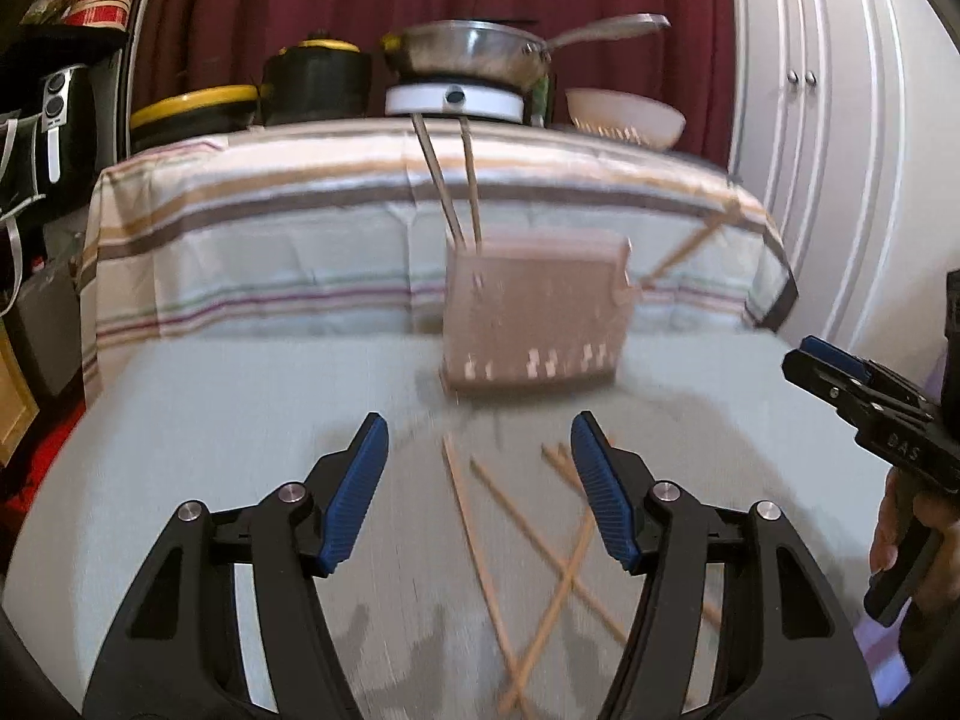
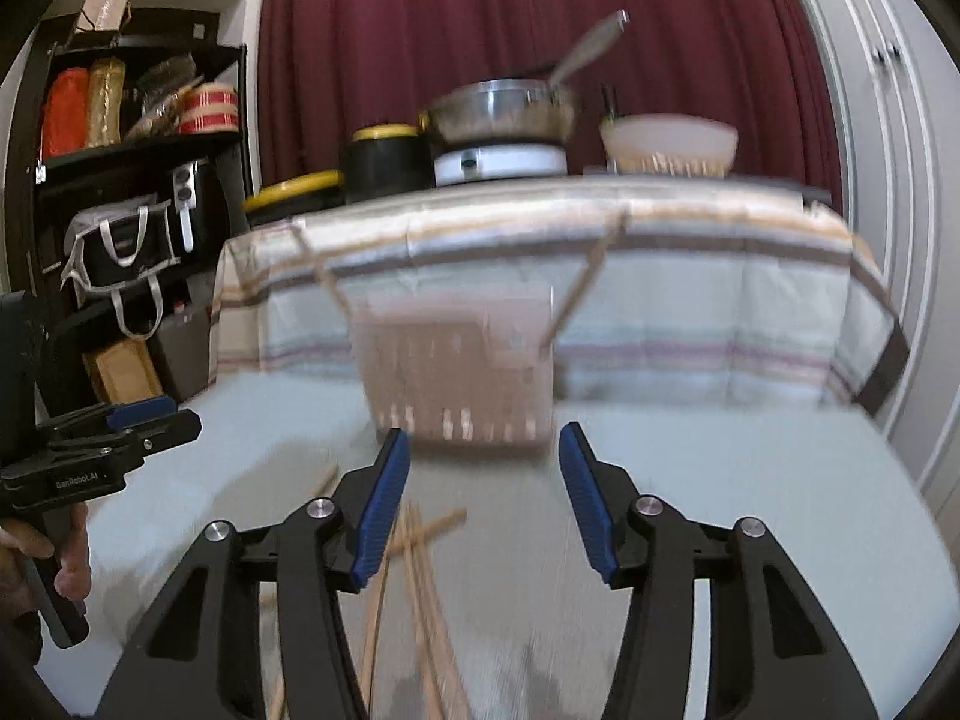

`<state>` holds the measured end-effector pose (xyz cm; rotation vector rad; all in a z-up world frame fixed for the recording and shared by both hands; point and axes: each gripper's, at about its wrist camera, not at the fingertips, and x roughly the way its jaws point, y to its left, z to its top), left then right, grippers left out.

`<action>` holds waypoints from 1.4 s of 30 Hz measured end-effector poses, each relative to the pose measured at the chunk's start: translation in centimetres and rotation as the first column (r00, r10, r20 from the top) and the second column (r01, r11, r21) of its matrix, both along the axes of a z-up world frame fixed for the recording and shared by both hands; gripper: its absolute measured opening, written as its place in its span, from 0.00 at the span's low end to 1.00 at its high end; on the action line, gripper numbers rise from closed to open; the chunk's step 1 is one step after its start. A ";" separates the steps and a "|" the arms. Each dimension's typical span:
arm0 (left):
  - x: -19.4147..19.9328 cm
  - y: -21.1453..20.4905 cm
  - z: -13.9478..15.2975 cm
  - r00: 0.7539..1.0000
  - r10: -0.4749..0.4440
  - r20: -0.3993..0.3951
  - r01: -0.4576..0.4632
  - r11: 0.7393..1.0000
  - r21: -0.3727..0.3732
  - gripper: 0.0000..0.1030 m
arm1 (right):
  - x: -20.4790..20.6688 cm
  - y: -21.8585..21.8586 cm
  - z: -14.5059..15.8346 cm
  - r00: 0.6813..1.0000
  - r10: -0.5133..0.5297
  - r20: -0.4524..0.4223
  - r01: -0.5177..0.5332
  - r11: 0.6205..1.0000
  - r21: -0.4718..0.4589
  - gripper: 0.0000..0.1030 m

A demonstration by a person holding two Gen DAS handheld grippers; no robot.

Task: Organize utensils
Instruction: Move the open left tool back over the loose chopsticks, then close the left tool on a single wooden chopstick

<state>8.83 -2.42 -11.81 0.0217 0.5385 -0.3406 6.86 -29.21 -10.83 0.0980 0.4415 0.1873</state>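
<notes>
Wooden chopsticks (image 1: pixel 528 546) lie crossed at 6 o'clock below your left gripper (image 1: pixel 477 495) and right gripper (image 2: pixel 483 501); both spread wide, holding nothing.

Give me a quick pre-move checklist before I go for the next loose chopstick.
1. Left gripper open and empty: ok.
2. Right gripper open and empty: ok.
3. Loose chopsticks lying separately: not ok, several cross each other.
4. Holder upright on the table: ok.
5. Room left in the holder: cannot tell, the image is blurred; three sticks already lean in it.
6. Grippers apart from each other: ok.
</notes>
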 end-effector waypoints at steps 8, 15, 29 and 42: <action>-3.7 0.5 -6.1 0.994 -0.033 -0.100 0.035 0.999 0.017 0.41 | -3.3 0.1 -4.9 0.996 0.002 -0.090 -0.001 1.000 0.012 0.46; -5.0 -0.6 -8.4 0.990 -0.076 -0.120 0.082 0.996 0.046 0.25 | -4.0 0.6 -6.6 0.992 0.015 -0.127 -0.012 1.000 0.027 0.46; -4.9 -1.6 -9.3 0.989 -0.072 -0.129 0.084 0.993 0.083 0.22 | -4.5 0.4 -7.2 0.991 0.019 -0.133 -0.012 0.999 0.046 0.46; -5.5 -2.0 -9.3 0.991 -0.069 -0.117 0.081 0.991 0.105 0.08 | -4.6 0.4 -7.3 0.991 0.018 -0.135 -0.012 0.999 0.048 0.46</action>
